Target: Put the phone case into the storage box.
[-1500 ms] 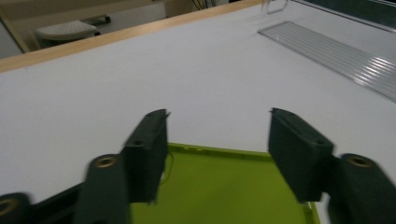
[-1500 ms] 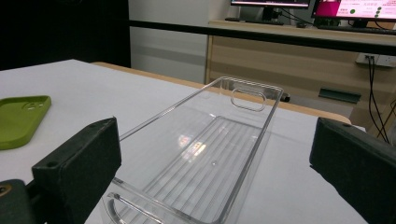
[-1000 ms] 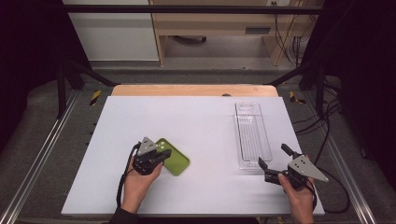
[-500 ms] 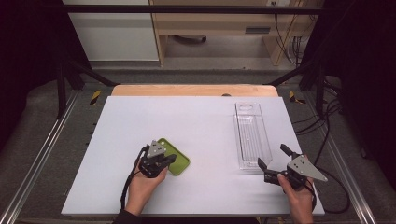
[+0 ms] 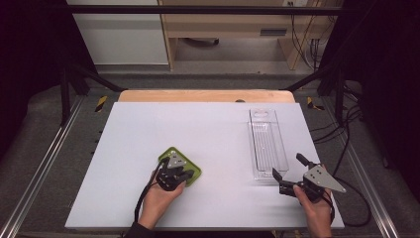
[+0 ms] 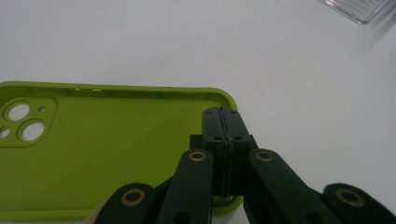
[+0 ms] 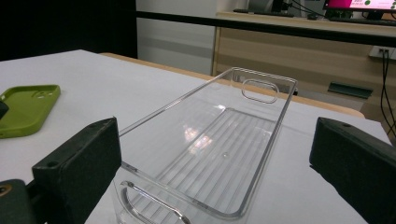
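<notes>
A lime-green phone case (image 5: pixel 194 170) lies open side up on the white table, left of centre near the front. My left gripper (image 5: pixel 186 175) is shut and sits over the case. In the left gripper view its pads (image 6: pixel 223 116) are pressed together just above the case's inside (image 6: pixel 116 154), near the end away from the camera holes. A long clear plastic tray (image 5: pixel 267 139) lies to the right. My right gripper (image 5: pixel 286 165) is open at the tray's near end; the tray (image 7: pixel 261 74) stretches away between the two jaws, and the case (image 7: pixel 25 109) lies far left.
The white table top (image 5: pixel 208 129) has a wooden strip along its far edge (image 5: pixel 198 95). Metal rails run down both sides. Cables hang off the right side (image 5: pixel 356 198). A pale cabinet and a wooden desk stand beyond the table.
My left gripper has moved right, from beside the green case to over it. The case, the tray and my right gripper have stayed about where they were.
</notes>
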### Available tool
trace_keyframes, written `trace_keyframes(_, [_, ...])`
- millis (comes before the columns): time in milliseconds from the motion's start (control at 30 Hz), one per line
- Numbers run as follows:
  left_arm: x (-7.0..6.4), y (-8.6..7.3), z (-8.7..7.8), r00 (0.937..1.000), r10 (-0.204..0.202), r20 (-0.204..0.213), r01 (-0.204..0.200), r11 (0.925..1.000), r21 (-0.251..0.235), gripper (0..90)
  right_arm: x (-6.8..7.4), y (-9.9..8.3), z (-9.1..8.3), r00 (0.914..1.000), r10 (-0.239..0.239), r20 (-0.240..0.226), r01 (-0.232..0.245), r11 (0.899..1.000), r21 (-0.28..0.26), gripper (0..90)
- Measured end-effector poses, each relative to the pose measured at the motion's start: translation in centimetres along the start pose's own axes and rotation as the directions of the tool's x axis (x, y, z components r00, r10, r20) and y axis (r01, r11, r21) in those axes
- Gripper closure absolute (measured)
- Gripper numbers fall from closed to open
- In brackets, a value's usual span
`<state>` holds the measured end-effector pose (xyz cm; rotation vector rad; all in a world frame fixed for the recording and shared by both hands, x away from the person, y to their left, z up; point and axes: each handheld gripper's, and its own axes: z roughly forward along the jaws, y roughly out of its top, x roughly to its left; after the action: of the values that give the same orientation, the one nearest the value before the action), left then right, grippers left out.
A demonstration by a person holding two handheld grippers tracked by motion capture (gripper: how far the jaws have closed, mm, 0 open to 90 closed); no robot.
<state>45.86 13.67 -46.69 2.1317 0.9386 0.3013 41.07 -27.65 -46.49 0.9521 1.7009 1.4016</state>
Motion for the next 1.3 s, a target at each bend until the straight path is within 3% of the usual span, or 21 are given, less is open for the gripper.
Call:
trace_keyframes(233, [0.4, 0.0, 0.7, 0.9992, -0.029, 0.026, 0.029, 0.9995, 0.009, 90.0, 0.0, 0.0, 0.0, 1.0000, -0.005, 0.000, 0.005, 1.000, 0.005, 2.6])
trace_keyframes(600, [0.2, 0.2, 1.4, 0.9990, -0.029, 0.033, 0.028, 0.9991, 0.033, 90.0, 0.0, -0.1, 0.0, 1.0000, 0.001, -0.003, -0.001, 1.000, 0.007, 2.6])
trace_keyframes(1067, [-1.3, 0.4, 1.6, 0.9963, 0.022, 0.083, -0.026, 0.9983, 0.052, 90.0, 0.0, -0.1, 0.0, 1.0000, 0.006, -0.006, -0.006, 1.000, 0.008, 2.5])
trace_keyframes(1300, [-3.3, 0.6, 2.0, 0.9925, 0.067, 0.102, -0.073, 0.9956, 0.058, 90.0, 0.0, -0.1, 0.0, 1.0000, 0.004, -0.009, -0.004, 1.000, 0.009, 2.5])
